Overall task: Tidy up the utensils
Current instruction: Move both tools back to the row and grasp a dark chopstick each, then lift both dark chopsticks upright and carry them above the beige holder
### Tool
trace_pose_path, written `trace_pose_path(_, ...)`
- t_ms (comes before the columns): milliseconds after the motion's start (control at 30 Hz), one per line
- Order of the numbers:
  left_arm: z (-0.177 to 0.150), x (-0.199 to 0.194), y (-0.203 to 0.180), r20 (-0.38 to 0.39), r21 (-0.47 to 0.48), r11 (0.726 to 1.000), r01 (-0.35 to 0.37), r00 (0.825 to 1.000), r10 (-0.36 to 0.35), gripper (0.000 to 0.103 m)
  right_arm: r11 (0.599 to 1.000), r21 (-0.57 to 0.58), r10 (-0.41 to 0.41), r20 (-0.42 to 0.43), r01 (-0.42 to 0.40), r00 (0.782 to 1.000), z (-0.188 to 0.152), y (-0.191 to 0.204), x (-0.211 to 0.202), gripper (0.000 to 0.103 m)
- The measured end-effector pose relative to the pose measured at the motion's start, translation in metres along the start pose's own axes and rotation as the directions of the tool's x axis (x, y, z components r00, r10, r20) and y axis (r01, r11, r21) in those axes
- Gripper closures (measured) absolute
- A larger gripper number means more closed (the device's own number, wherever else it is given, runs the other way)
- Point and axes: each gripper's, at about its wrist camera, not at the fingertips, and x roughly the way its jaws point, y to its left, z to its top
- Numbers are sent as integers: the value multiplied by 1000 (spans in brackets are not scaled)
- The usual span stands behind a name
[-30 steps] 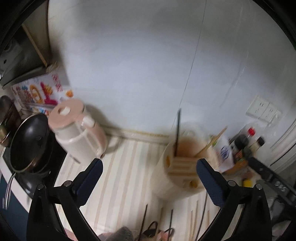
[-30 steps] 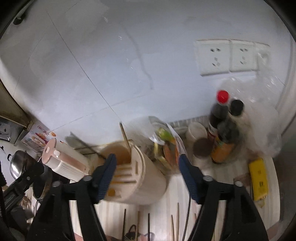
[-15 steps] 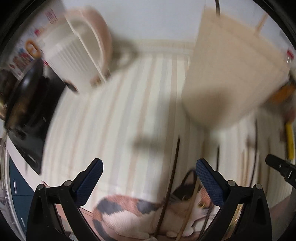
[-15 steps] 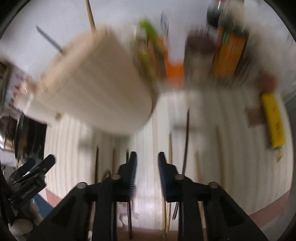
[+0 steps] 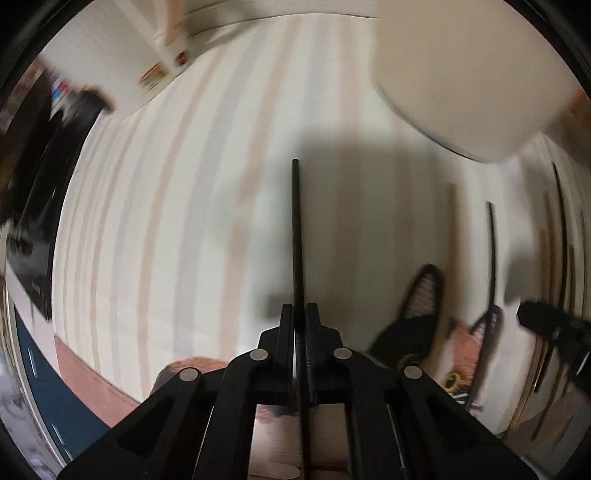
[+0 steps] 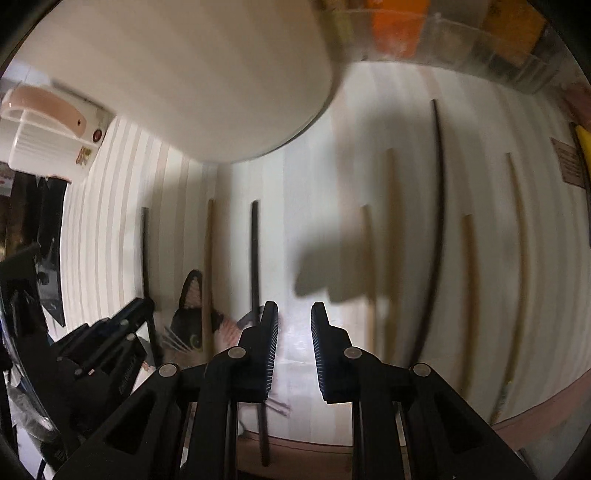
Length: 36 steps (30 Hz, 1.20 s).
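Observation:
My left gripper (image 5: 299, 314) is shut on a black chopstick (image 5: 296, 229) that runs forward between its jaws over the striped mat (image 5: 177, 206). My right gripper (image 6: 294, 314) is partly open and empty, low over the mat, with a black chopstick (image 6: 254, 254) just left of its left finger. Several more black and wooden chopsticks (image 6: 437, 206) lie in rows on the mat. The cream utensil holder (image 6: 207, 74) stands behind them; it also shows in the left wrist view (image 5: 476, 70). The left gripper shows at the left of the right wrist view (image 6: 110, 332).
A pink and white kettle (image 6: 44, 125) stands at the far left beside a dark stove (image 5: 33, 192). Bottles and an orange packet (image 6: 399, 26) sit at the back right. A cat picture (image 6: 192, 325) is printed on the mat near the front edge.
Both grippers have dropped from facing the wall down to the mat. The left gripper has shut on a black chopstick. The right gripper narrowed and is now slightly wider.

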Motion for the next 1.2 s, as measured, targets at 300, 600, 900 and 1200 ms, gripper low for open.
trace_pose_path(300, -14, -5, 32, -43, -85, 995, 58, 997, -62, 99, 964, -187, -192, 13, 191, 981, -22, 52, 27, 94)
trace_pose_path(600, -32, 1, 37, -32, -60, 997, 58, 998, -60, 99, 950, -208, -244, -33, 233, 969, -11, 33, 24, 97)
trace_pose_path(900, -36, -1, 19, -31, -4, 999, 34, 999, -34, 99, 949, -196, -259, -44, 246, 965, -4, 44, 28, 96)
trace_pose_path(1200, -40, -3, 13, -44, 19, 1000, 15, 999, -14, 99, 948, -187, -269, -42, 257, 962, -1, 38, 34, 96)
